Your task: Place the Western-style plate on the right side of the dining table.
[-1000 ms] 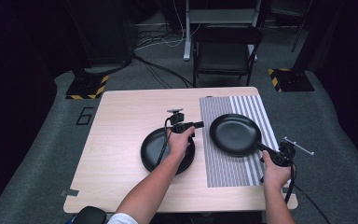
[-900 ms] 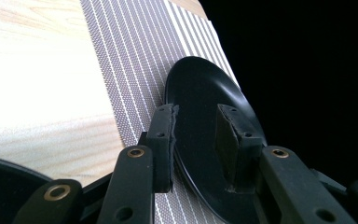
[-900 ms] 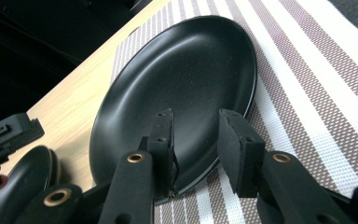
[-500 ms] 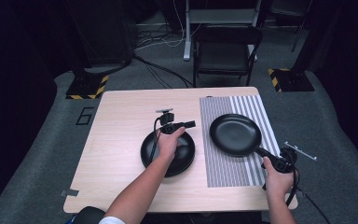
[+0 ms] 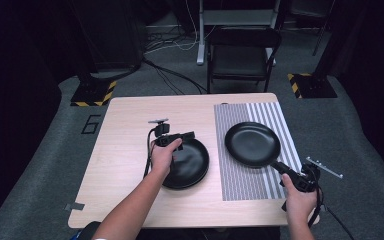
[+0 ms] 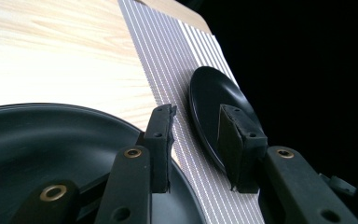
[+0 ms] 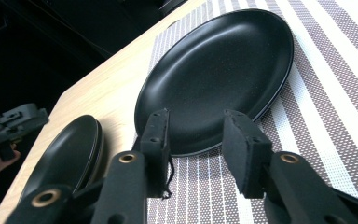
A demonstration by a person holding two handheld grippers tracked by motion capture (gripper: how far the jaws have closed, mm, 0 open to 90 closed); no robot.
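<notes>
A black frying pan [image 5: 252, 144] rests on the striped mat [image 5: 240, 185], its handle [image 5: 281, 169] pointing toward my right hand. My right gripper [image 5: 295, 176] sits at the handle's end. In the right gripper view its jaws [image 7: 196, 116] have just been opening and stand apart, with the pan [image 7: 219, 74] and mat between the pads. A stack of black plates [image 5: 187, 165] lies on the bare wood left of the mat. Over its far rim my left gripper [image 5: 191, 135] points toward the pan. Its jaws [image 6: 196, 112] have just been opening and hold nothing.
The wooden table [image 5: 125, 150] has bare wood on its left half. A black chair [image 5: 240, 55] stands beyond the far edge, with cables on the floor behind it. Yellow-and-black stand bases [image 5: 92, 92] flank the table's far corners.
My left hand has drawn away leftward from the pan's rim to above the plates. My right hand has slid back along the handle toward the table's near edge. The pan has stayed put.
</notes>
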